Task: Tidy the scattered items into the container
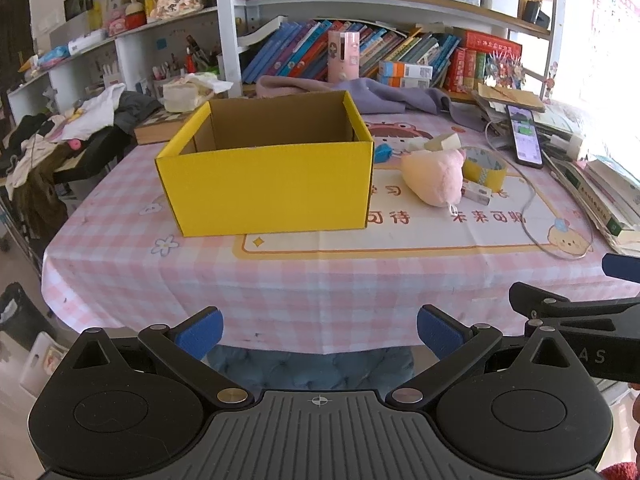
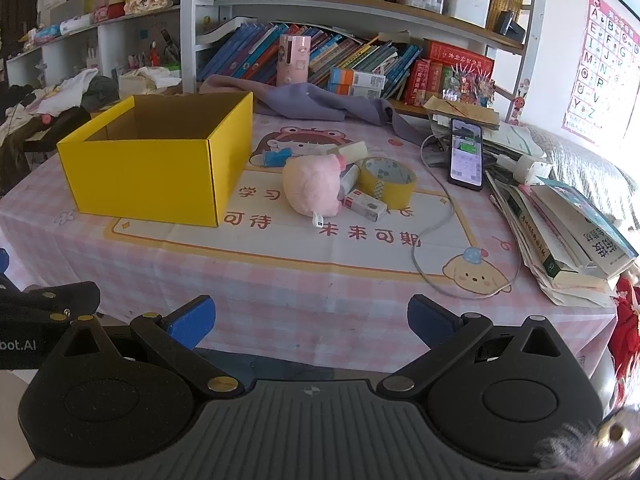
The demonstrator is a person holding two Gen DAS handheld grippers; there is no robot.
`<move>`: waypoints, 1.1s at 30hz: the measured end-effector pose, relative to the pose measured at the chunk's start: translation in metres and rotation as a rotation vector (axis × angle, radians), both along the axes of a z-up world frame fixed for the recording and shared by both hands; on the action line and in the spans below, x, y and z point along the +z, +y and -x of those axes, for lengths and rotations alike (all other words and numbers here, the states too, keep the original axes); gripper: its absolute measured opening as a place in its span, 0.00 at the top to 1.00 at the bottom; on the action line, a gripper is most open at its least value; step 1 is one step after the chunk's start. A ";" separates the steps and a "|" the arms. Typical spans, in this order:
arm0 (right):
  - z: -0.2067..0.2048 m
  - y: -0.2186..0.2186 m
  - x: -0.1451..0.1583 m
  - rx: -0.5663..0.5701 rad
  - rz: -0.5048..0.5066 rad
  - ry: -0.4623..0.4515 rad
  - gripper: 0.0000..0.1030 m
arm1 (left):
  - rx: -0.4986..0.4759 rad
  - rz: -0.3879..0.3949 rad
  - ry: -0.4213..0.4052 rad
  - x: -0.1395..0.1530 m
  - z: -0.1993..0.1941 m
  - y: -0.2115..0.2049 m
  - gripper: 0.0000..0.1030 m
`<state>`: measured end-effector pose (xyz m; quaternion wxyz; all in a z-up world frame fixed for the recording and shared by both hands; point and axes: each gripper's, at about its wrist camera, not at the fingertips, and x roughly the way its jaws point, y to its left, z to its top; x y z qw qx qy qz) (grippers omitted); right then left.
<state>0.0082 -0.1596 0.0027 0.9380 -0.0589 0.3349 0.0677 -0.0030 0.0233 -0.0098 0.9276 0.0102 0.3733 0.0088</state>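
An open yellow cardboard box [image 1: 266, 184] [image 2: 156, 168] stands on the pink checked tablecloth, its inside hidden from here. To its right lie a pink plush toy [image 1: 434, 176] [image 2: 312, 186], a roll of yellow tape [image 1: 484, 168] [image 2: 388, 182], a small white carton [image 2: 366, 206], a blue item [image 2: 276, 157] and a pale block [image 2: 354, 150]. My left gripper [image 1: 318, 332] hangs open at the table's near edge, well short of the box. My right gripper [image 2: 310, 320] is open too, near the front edge, nothing between its fingers.
A phone [image 2: 466, 154] with a grey cable [image 2: 440, 216] lies right of the tape. A stack of books [image 2: 568, 232] fills the right edge. A purple cloth [image 2: 320, 100] and bookshelves stand behind. Clothes pile up at the left [image 1: 80, 120].
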 end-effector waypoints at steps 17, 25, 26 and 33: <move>-0.001 -0.002 -0.003 -0.029 -0.011 -0.012 0.01 | -0.056 0.015 0.020 -0.005 -0.011 -0.006 0.00; -0.018 -0.014 0.003 -0.047 -0.060 -0.034 0.12 | -0.111 0.037 -0.033 0.001 -0.027 -0.014 0.00; -0.021 -0.015 0.003 -0.048 -0.064 -0.034 0.14 | -0.119 0.041 -0.039 0.002 -0.030 -0.015 0.00; -0.043 -0.020 0.002 -0.046 -0.077 -0.030 0.22 | -0.186 0.046 -0.062 0.003 -0.052 -0.029 0.05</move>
